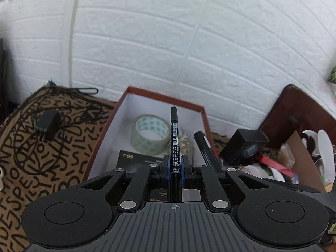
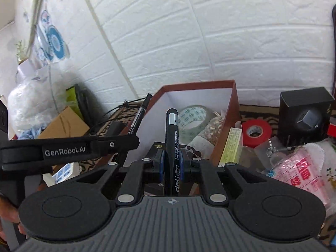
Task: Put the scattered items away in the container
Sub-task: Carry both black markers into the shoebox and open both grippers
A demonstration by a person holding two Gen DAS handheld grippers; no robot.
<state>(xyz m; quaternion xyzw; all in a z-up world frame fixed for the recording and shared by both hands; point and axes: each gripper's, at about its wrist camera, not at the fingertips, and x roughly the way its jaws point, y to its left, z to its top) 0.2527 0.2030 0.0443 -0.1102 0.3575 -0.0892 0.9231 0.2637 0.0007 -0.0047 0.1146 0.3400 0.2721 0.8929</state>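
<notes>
A brown box with white inside walls (image 1: pixel 117 113) (image 2: pixel 234 105) stands on the patterned cloth against the wall. Inside lie a clear tape roll (image 1: pixel 150 137) (image 2: pixel 194 118), a black 65W package (image 1: pixel 134 160) and a speckled bag (image 2: pixel 214 128). My left gripper (image 1: pixel 175 166) is shut on a slim black pen (image 1: pixel 174 138), held above the box's near end. My right gripper (image 2: pixel 172 163) is shut on a thick black deli permanent marker (image 2: pixel 171 138), also over the box. Each view shows the other's pen: the marker (image 1: pixel 204 145), the slim pen (image 2: pixel 139 113).
A black charger with cable (image 1: pixel 47 127) lies on the cloth left of the box. Right of the box are a red tape roll (image 2: pixel 255 131), a yellow-green carton (image 2: pixel 231 147), a black cube box (image 2: pixel 304 113) and pink packets (image 2: pixel 302 168). White brick wall behind.
</notes>
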